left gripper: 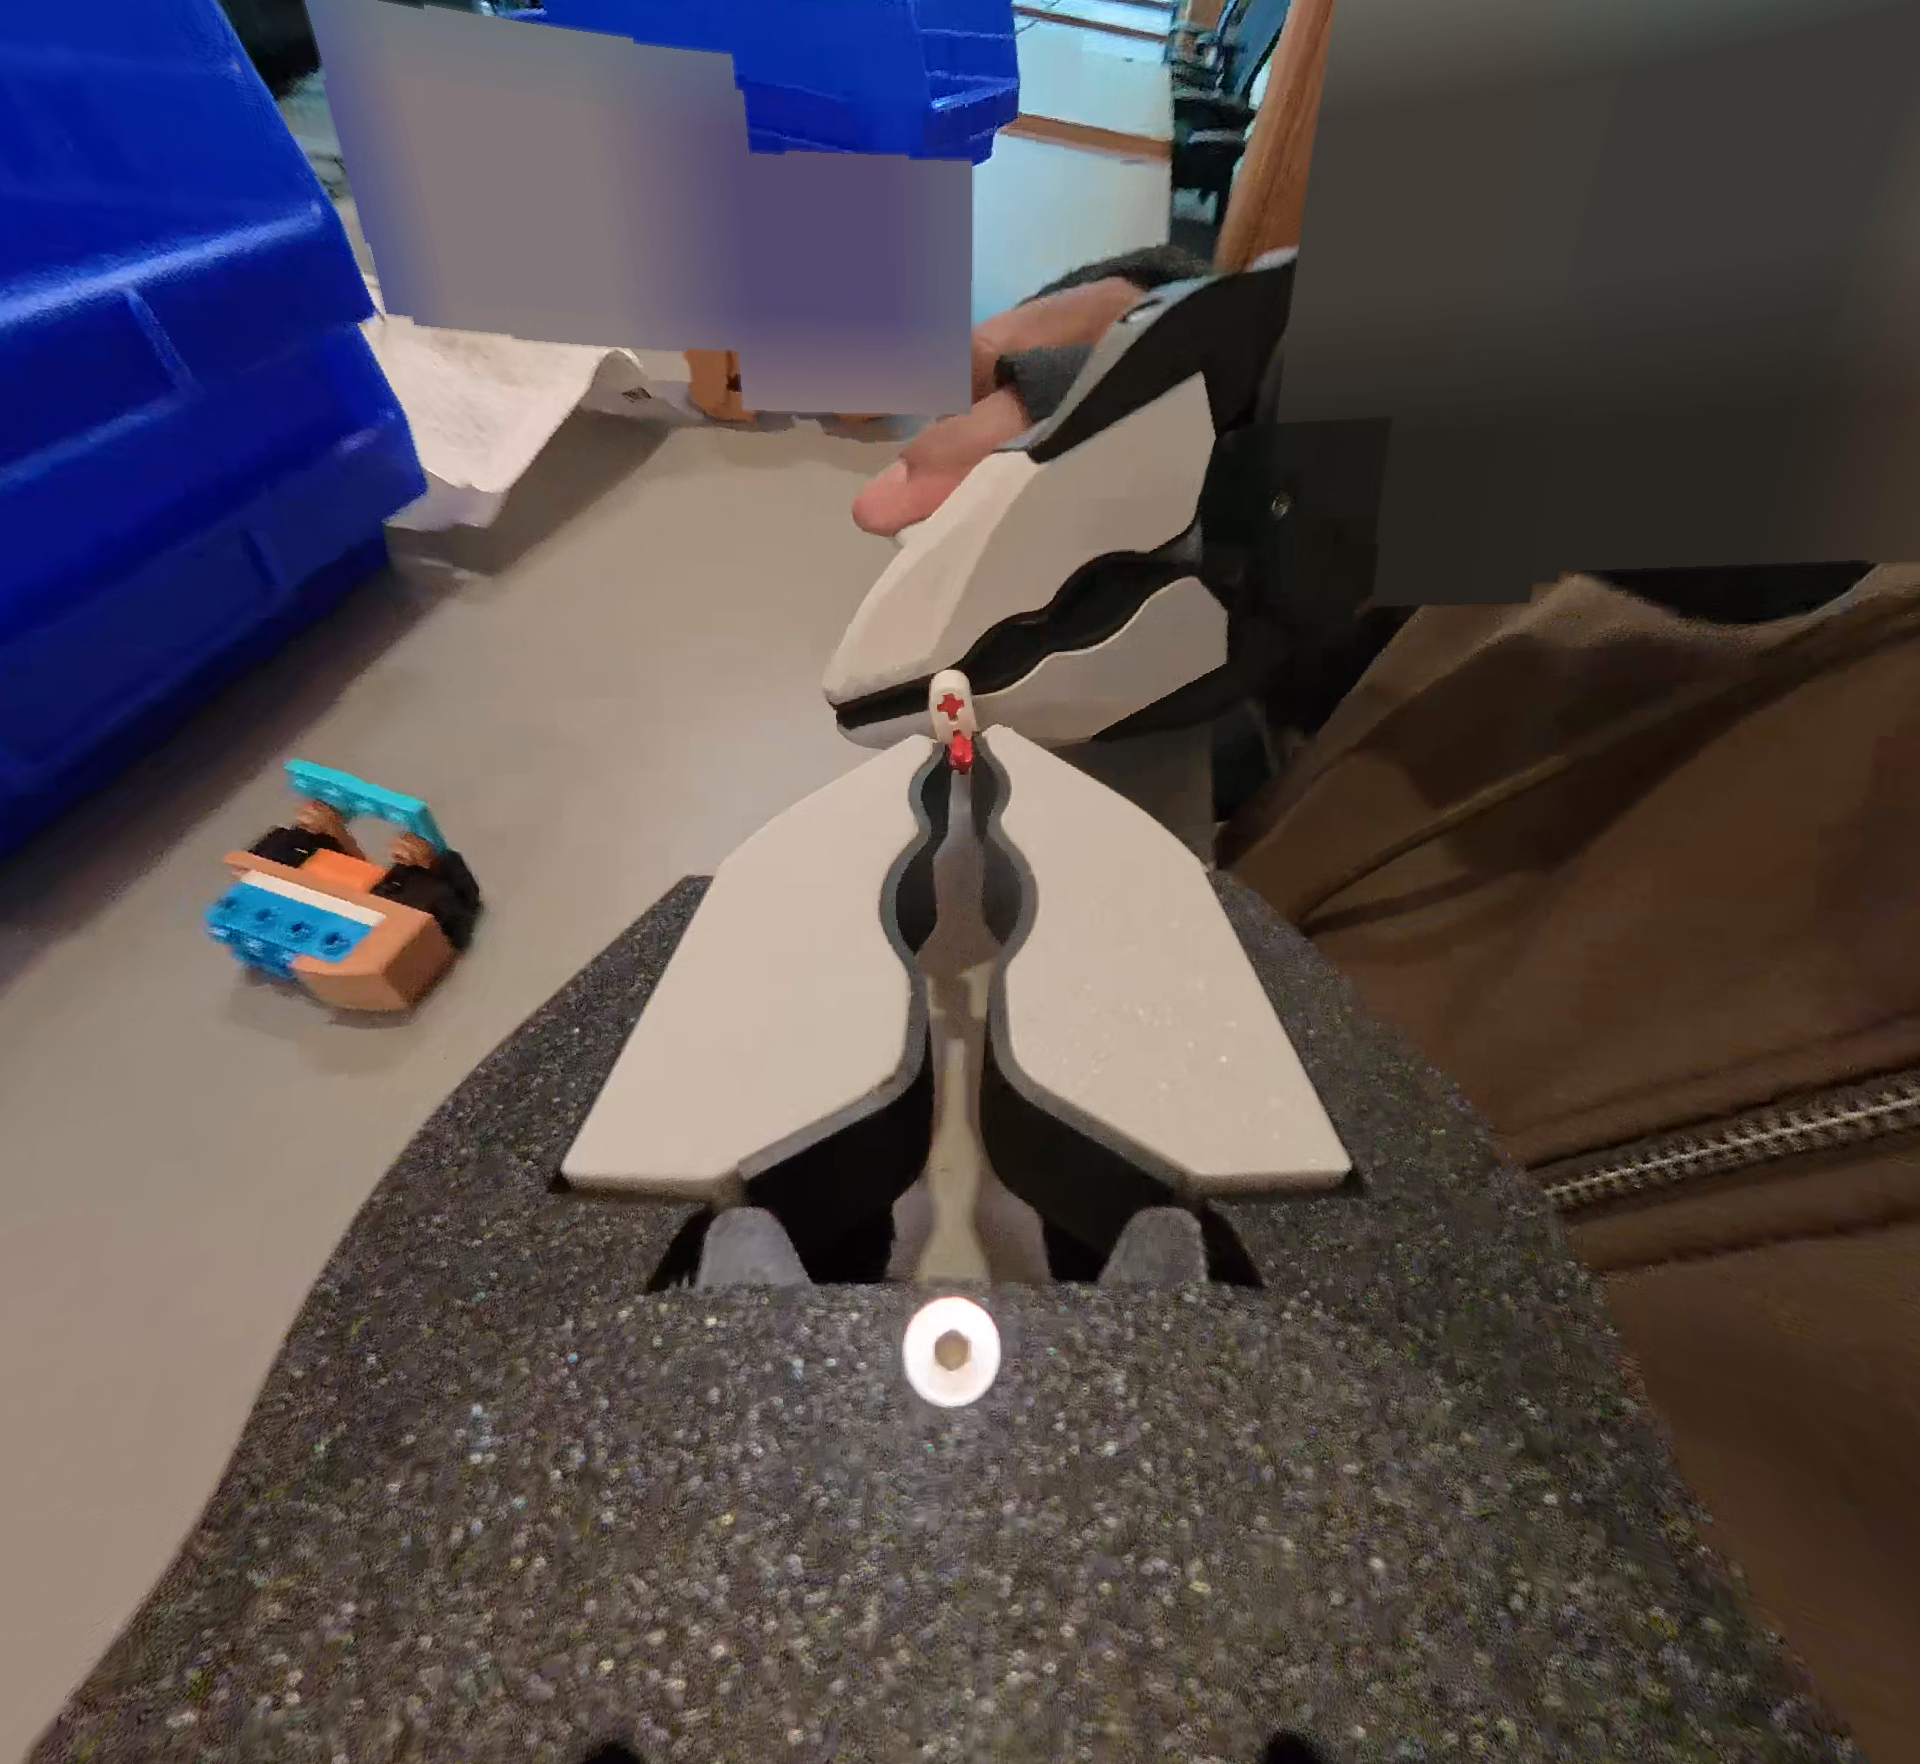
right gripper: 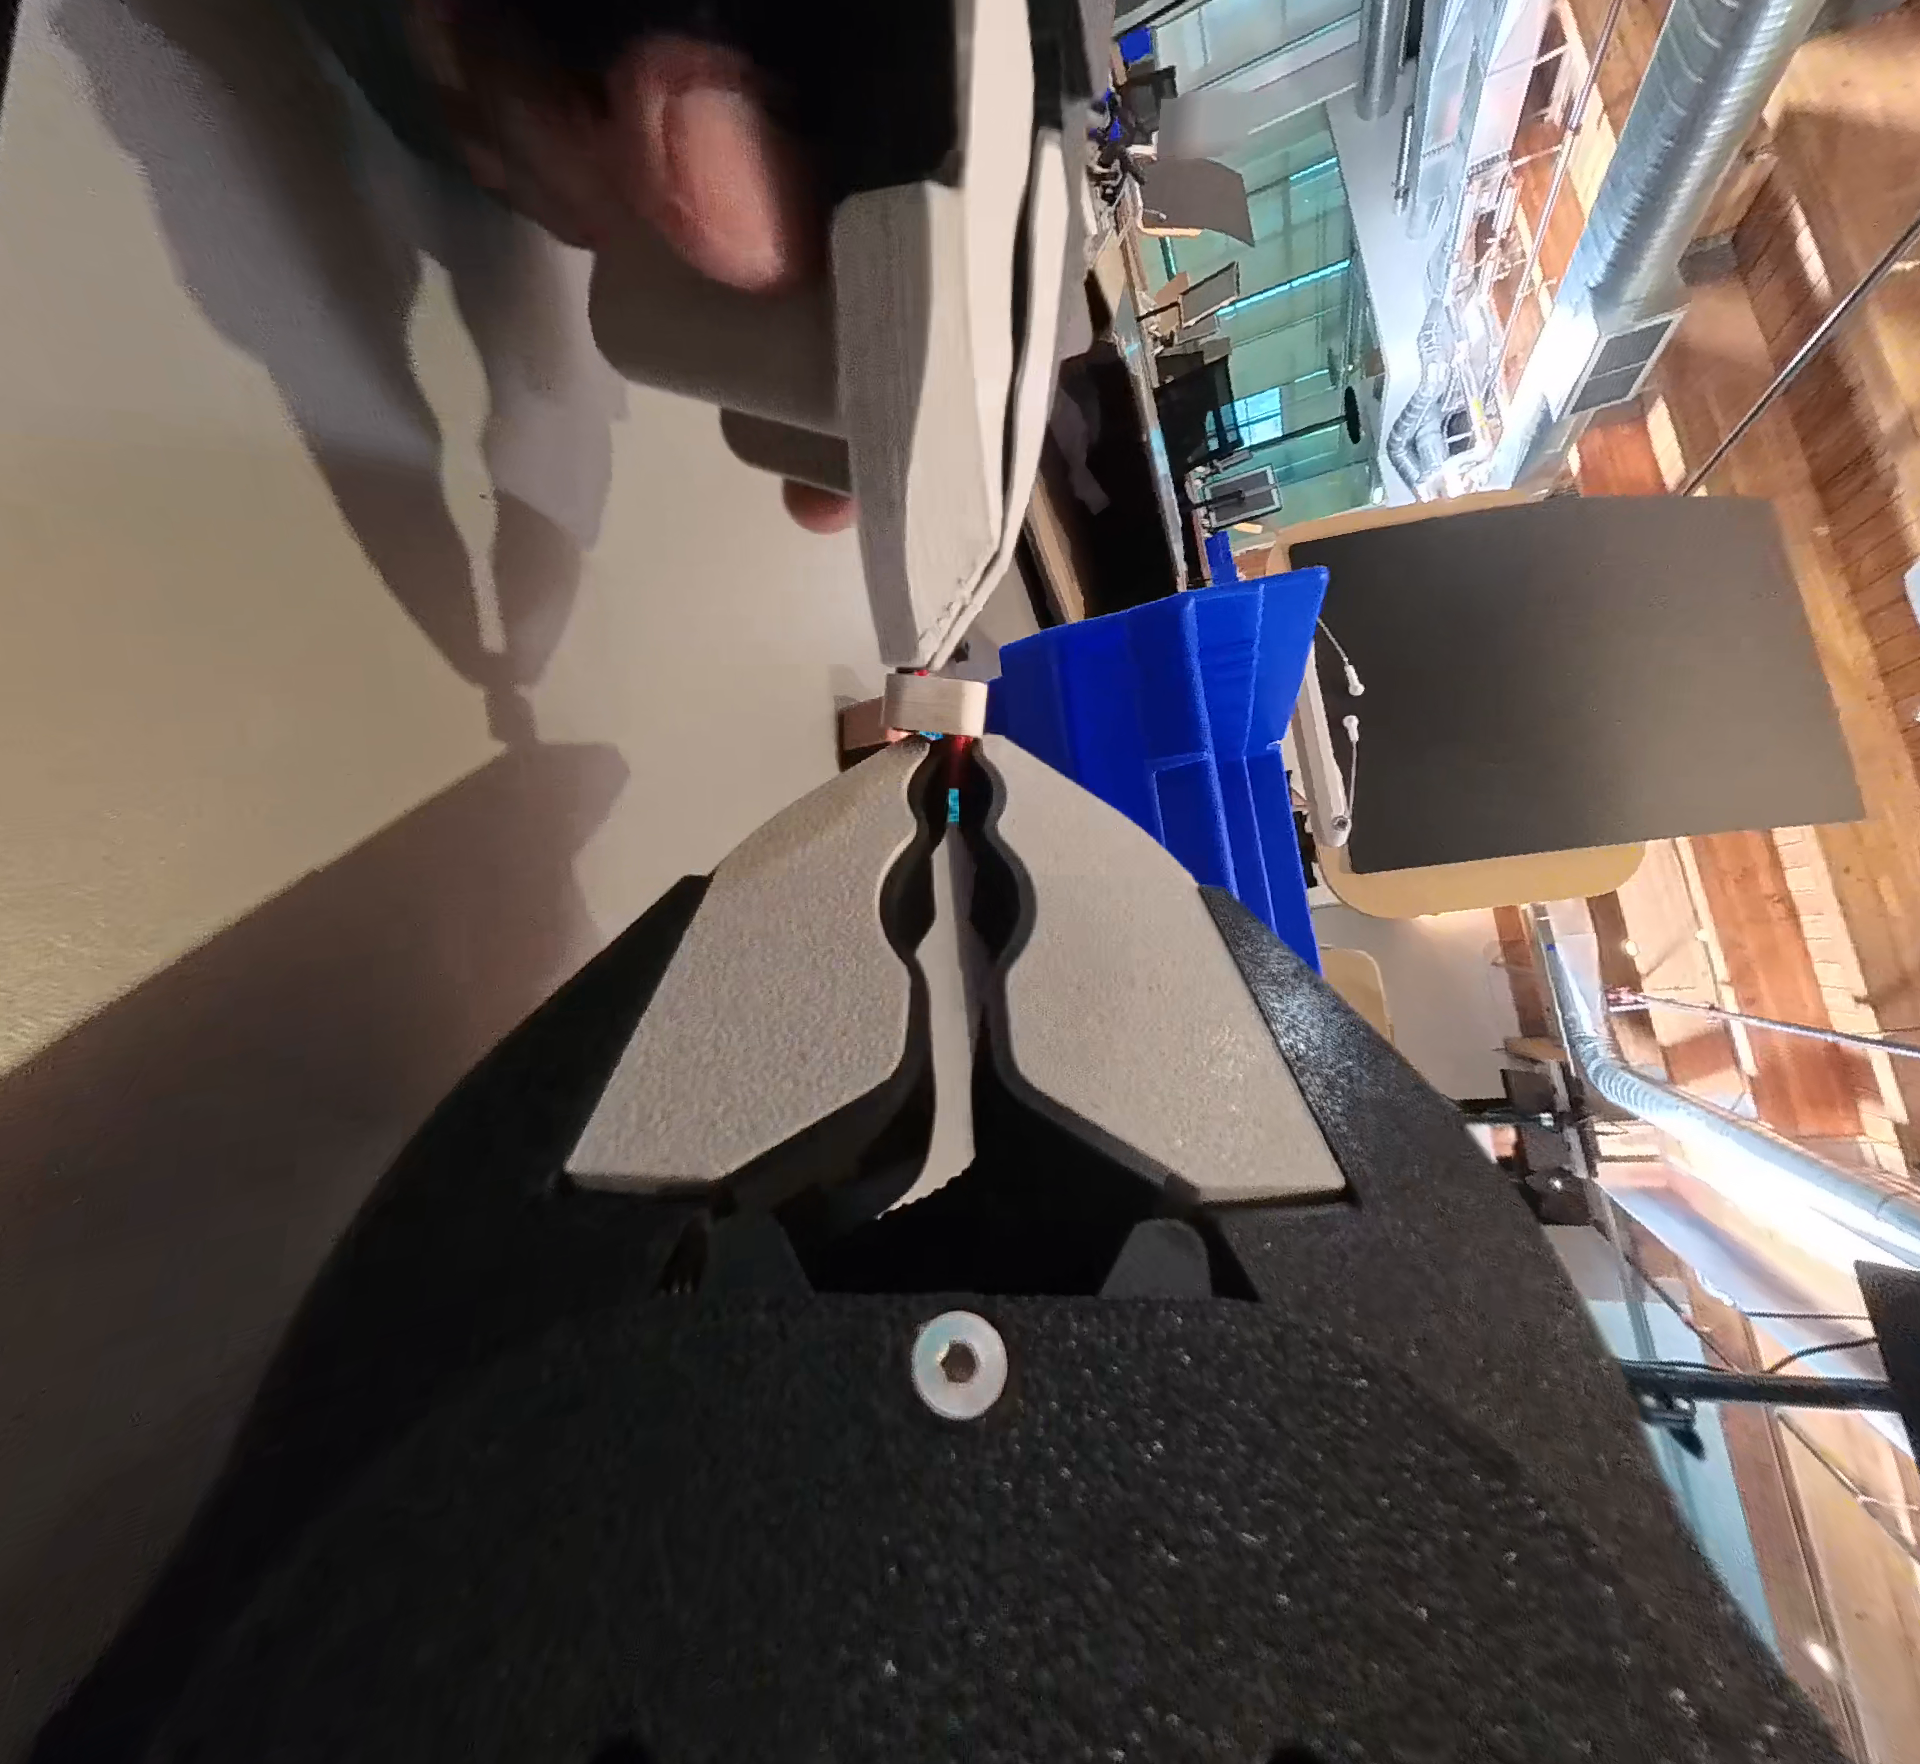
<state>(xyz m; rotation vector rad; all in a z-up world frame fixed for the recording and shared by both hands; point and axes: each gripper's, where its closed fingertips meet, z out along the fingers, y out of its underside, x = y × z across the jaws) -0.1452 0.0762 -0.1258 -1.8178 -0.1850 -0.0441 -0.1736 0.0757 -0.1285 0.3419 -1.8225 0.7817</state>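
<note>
A small white connector piece [left gripper: 951, 706] with a red cross-shaped axle [left gripper: 961, 756] through it sits between both grippers, above the grey table [left gripper: 623, 634]. My left gripper [left gripper: 961, 756] is shut, its tips pinching the red lower end of the piece. My right gripper [left gripper: 862, 712] comes in from the right, held by a hand [left gripper: 935, 467], with its jaws shut against the same piece. In the right wrist view, my right gripper [right gripper: 951, 756] is shut on the red axle [right gripper: 954, 746]. The white piece [right gripper: 930, 704] lies just beyond it, under the left gripper's tip [right gripper: 920, 649].
A small brick model [left gripper: 343, 893] in orange, teal, blue and black lies on the table to the left. A large blue bin [left gripper: 156, 364] stands at the far left, another [left gripper: 862, 62] at the back. A sheet of paper [left gripper: 488, 405] lies beside them. A brown jacket [left gripper: 1610, 987] is on the right. The tips of both grippers are at nearly the same place.
</note>
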